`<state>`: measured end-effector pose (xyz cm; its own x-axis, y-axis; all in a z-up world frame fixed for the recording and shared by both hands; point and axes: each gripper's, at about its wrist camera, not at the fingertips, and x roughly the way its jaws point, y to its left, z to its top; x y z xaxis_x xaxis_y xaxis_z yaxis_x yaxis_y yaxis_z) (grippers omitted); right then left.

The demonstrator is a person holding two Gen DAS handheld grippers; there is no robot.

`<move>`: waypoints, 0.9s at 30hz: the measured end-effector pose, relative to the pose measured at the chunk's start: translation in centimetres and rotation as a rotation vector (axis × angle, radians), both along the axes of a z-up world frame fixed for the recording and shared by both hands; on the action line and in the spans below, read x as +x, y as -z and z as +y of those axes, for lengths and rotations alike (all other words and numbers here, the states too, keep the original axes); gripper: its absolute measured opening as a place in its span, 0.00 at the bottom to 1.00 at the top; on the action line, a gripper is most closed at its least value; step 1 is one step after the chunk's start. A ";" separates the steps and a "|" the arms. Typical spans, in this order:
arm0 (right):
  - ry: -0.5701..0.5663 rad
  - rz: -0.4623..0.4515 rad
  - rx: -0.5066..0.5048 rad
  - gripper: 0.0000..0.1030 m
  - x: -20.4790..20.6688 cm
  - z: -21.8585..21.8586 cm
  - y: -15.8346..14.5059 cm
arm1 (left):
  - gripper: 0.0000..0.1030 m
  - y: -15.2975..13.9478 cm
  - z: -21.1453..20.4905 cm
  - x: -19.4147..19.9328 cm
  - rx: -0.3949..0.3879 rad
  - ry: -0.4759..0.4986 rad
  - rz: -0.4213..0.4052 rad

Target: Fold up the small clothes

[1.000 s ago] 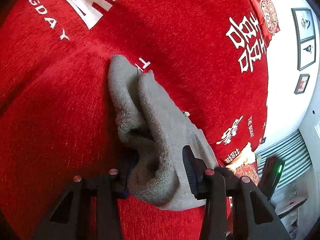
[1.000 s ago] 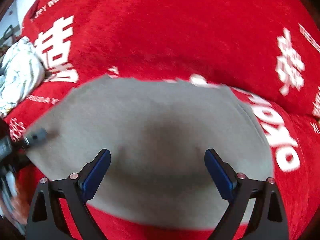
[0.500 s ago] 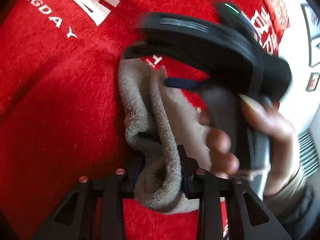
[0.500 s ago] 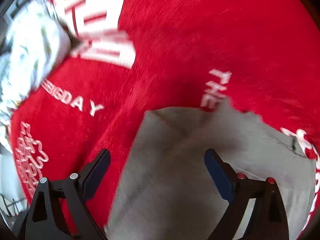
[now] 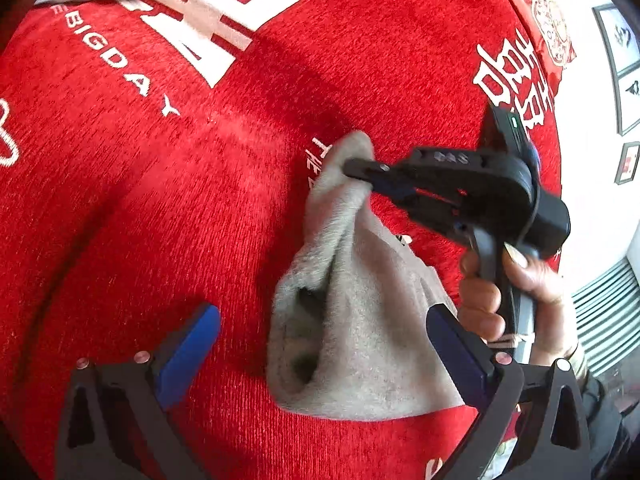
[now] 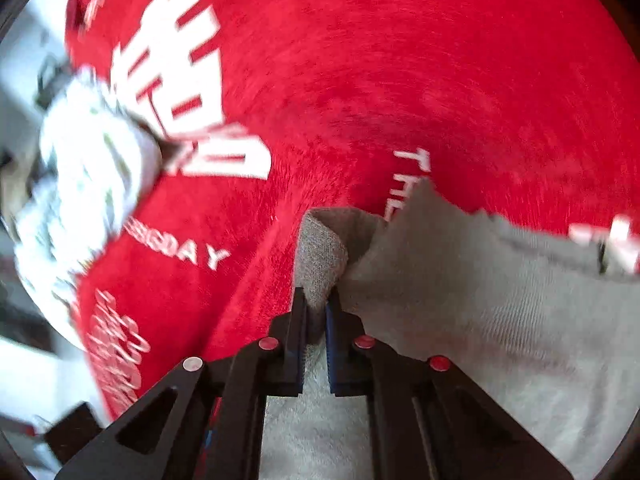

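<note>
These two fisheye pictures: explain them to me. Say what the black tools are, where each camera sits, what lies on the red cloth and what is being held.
No robot here: a person holds a hand-operated two-finger gripper in each hand, with a camera on each looking along its fingers. The left wrist view shows the left gripper open, its blue-padded fingers on either side of a grey garment without gripping it. The same view shows the person's right hand holding the right gripper, which pinches the garment's far end. The right wrist view shows that pinch close up: the fingers shut on a fold of grey fabric. Everything lies on a red blanket with white lettering. A white patterned cloth lies at its edge, blurred.
</note>
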<state>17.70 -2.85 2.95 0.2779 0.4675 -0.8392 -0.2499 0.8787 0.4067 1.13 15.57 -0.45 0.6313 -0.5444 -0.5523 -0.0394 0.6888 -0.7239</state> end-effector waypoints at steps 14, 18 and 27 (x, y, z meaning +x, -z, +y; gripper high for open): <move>-0.028 0.036 -0.061 0.15 1.8 2.0 1.2 | 0.35 0.7 -2.3 2.6 -0.030 0.125 -0.025; -0.020 0.041 -0.147 0.68 2.5 2.8 0.7 | 0.35 0.8 -1.6 2.7 -0.033 0.094 -0.013; -0.155 0.070 -0.428 0.77 3.3 8.9 1.1 | 0.35 1.0 -1.9 2.9 -0.025 0.081 0.008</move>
